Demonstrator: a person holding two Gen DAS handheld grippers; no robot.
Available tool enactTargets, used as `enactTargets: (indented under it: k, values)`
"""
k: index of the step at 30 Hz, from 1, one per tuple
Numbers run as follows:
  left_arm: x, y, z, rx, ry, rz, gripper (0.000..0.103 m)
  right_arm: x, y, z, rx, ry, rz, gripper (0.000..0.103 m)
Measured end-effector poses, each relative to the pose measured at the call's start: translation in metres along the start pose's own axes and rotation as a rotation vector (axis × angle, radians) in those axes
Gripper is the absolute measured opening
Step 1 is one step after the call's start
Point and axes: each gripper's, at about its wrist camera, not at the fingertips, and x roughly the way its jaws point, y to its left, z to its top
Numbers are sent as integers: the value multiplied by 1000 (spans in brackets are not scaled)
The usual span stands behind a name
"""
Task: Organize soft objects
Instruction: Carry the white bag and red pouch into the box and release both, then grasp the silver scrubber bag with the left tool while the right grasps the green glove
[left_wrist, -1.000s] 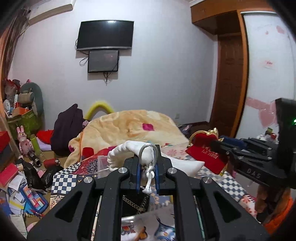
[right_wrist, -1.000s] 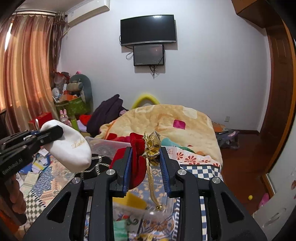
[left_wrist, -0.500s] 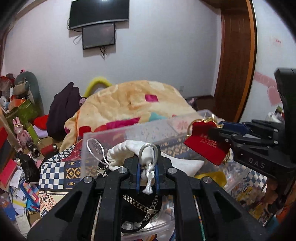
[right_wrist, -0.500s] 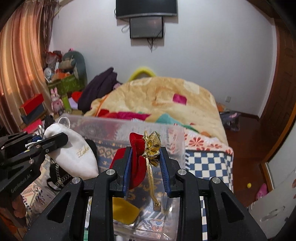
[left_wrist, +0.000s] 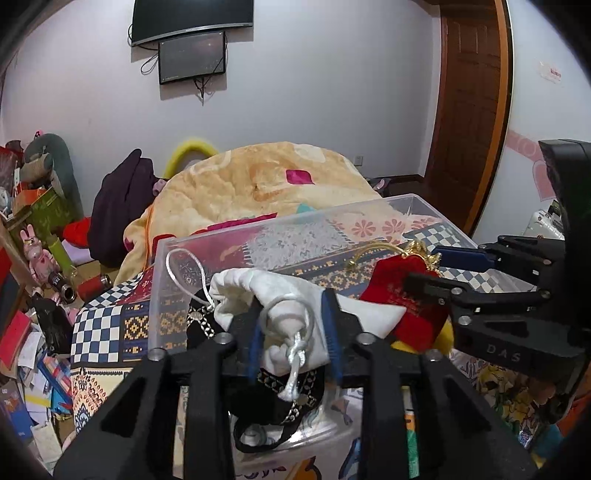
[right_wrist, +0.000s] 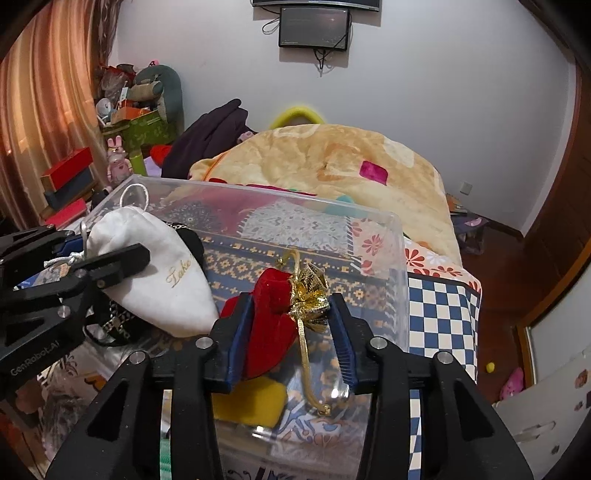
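**Over the clear bin: both pouches held above the opening, release pending**

Over the left half of the clear plastic bin (left_wrist: 236, 236), the left gripper (left_wrist: 291, 332) has its fingers spread wider than in a tight pinch, with the neck and knotted cord of the white drawstring pouch (left_wrist: 295, 295) sitting between the blue pads; contact on both pads looks likely but loose. From the right wrist view, the pouch body (right_wrist: 162, 273) hangs forward and down from the fingers, long axis pointing into the bin, with a black chain-trimmed bag (left_wrist: 280, 410) beneath it.

To the right, the right gripper (right_wrist: 291, 332) holds the red velvet pouch (right_wrist: 269, 325) by its gathered neck, gold trim (right_wrist: 310, 291) and cord dangling between the pads. A yellow soft item (right_wrist: 251, 402) lies on the bin floor directly below.

Judgement: both pouches lie inside the rim line, side by side and nearly touching. The drop is straight down; neither hand needs to travel sideways. White pouch sits lower, so left is nearer to release.
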Motion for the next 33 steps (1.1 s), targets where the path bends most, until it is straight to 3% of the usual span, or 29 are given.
enactTargets:
  k: [3,8,13,17,20,24,33]
  values:
    - [-6,2,-2,-8,-3,-6,33,-5,0,0,-1,-13,-1,43]
    - [-28,5,-3,-33,-43,-25,48,-25,-3,-2,8,-67,10,50]
    - [-55,5,-2,-39,-94,-39,56,-47,-2,-5,14,-123,29,53]
    - [-83,4,-7,-42,-156,-36,74,-66,-1,-12,29,-186,33,62]
    - [-100,4,-18,-42,-182,-37,82,-77,1,-25,45,-214,48,62]
    - [-111,3,-36,-42,-170,-29,91,-82,7,-40,50,-218,56,62]
    - [-100,8,-81,-112,-54,-59,91,-76,21,-76,58,-159,98,62]
